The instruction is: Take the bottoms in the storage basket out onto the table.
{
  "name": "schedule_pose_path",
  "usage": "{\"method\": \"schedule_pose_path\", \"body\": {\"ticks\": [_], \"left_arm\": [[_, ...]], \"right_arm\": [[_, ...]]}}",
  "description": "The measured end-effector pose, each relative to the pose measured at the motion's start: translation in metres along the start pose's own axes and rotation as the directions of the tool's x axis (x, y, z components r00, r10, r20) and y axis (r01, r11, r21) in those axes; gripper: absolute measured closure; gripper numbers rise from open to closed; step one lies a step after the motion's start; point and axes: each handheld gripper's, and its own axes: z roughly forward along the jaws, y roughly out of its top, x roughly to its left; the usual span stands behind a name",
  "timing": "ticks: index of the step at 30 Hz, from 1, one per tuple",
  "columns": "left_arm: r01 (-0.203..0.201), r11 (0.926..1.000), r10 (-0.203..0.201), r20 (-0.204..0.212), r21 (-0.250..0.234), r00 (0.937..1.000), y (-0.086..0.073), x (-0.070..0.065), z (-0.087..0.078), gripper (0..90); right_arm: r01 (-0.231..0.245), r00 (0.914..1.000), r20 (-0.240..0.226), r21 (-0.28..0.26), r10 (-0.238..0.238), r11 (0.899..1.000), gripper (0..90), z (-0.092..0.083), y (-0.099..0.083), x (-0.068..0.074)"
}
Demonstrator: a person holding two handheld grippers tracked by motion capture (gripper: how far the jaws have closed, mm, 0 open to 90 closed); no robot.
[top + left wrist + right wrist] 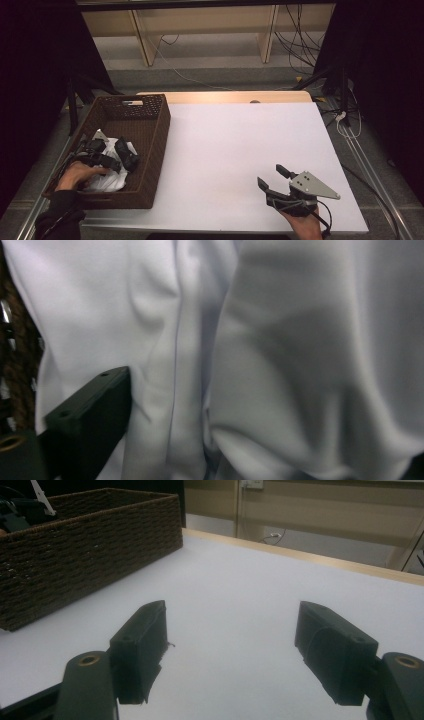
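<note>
A brown wicker basket (159, 131) stands on the left of the white table (240, 145). A crumpled white cloth (107, 181) lies in its near end. My left gripper (112, 151) is down inside the basket on the cloth, with its jaws apart. In the left gripper view the cloth (280, 340) is pressed close against one of the black fingers (90, 415). My right gripper (270, 175) rests near the table's front right, open and holding nothing. In the right gripper view it (230, 615) points across bare table (240, 575) toward the basket (90, 545).
A wooden strip (225, 96) runs along the table's far edge. Beyond it are shelf legs and loose cables (295, 45) on the floor. Black stand legs (330, 80) are at the back right and back left. The basket's far half holds nothing.
</note>
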Motion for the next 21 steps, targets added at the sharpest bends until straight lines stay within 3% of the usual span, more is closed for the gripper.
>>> {"method": "schedule_pose_path", "body": {"ticks": [7, 11, 12, 15, 18, 21], "left_arm": [[-0.002, 0.9996, 0.003, 0.033, -0.030, 0.9994, -0.005, 0.006, -0.002, 22.0], [0.003, 0.9991, -0.002, 0.030, -0.042, 0.9995, -0.005, 0.007, -0.005, 31.4], [0.003, 0.9987, -0.002, 0.014, -0.051, 0.9999, -0.006, 0.009, -0.006, 40.7], [0.002, 0.9979, -0.001, 0.014, -0.065, 0.9999, -0.007, 0.011, -0.008, 49.8], [-0.014, 0.9968, 0.014, -0.003, -0.078, 0.9999, -0.007, 0.010, -0.011, 68.1], [-0.025, 0.9958, 0.025, -0.001, -0.088, 0.9997, -0.007, 0.008, -0.012, 70.7]], "right_arm": [[0.001, 1.0000, 0.004, 0.003, -0.001, 1.000, 30.1, 0.001, 0.000, 0.000], [0.002, 1.0000, 0.002, 0.004, -0.002, 1.000, 30.1, 0.001, -0.001, 0.000], [0.002, 1.0000, 0.002, 0.004, -0.002, 1.000, 30.1, 0.001, -0.001, 0.000], [0.002, 1.0000, 0.002, 0.004, -0.002, 1.000, 30.1, 0.001, -0.001, 0.000], [0.004, 1.0000, 0.002, 0.002, -0.004, 1.000, 30.1, 0.002, 0.000, 0.001], [0.005, 1.0000, 0.002, 0.002, -0.005, 1.000, 30.1, 0.002, 0.000, 0.001]]}}
